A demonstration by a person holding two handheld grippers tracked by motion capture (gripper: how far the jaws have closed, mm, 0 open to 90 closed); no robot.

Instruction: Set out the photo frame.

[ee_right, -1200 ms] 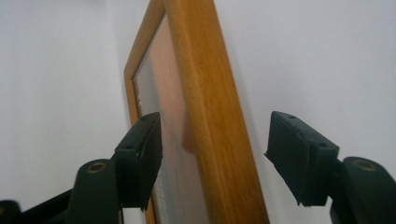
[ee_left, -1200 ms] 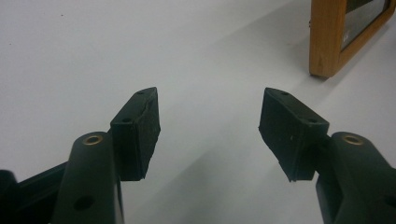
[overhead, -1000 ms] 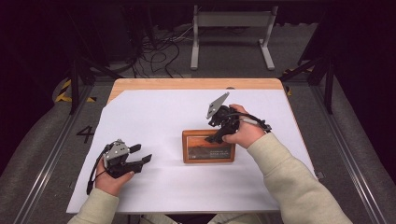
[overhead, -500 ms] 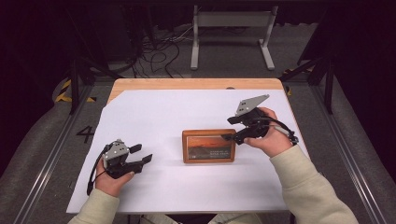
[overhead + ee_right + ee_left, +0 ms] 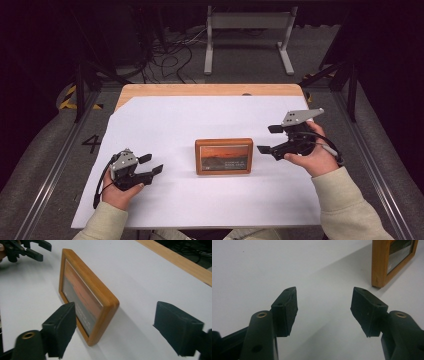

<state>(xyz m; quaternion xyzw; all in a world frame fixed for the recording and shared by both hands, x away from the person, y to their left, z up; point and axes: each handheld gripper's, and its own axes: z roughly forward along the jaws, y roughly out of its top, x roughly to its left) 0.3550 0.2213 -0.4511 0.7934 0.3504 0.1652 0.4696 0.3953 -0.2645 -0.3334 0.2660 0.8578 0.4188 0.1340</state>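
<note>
A wooden picture frame (image 5: pixel 224 156) with an orange sunset picture stands on its long edge at the middle of the white sheet (image 5: pixel 170 120). My right gripper (image 5: pixel 269 139) hovers just to its right, open. Its jaws have just been opening, and no pad touches the frame. In the right gripper view the frame (image 5: pixel 87 287) stands beyond the spread jaws of my right gripper (image 5: pixel 113 322). My left gripper (image 5: pixel 151 163) rests open on the sheet, well left of the frame. The left gripper view has my left gripper (image 5: pixel 324 297) empty and the frame's corner (image 5: pixel 379 265) at the upper right.
The sheet covers a wooden table whose far edge (image 5: pixel 210 90) shows bare. Behind the table a metal stand (image 5: pixel 247 30) and loose cables (image 5: pixel 170 55) lie on the floor. Metal rails (image 5: pixel 55 165) run along both sides. My left gripper (image 5: pixel 30 248) shows far off in the right gripper view.
My right gripper has left the frame's top edge and moved right, away from it, with its jaws wider apart. The frame stays standing. The left hand has not moved.
</note>
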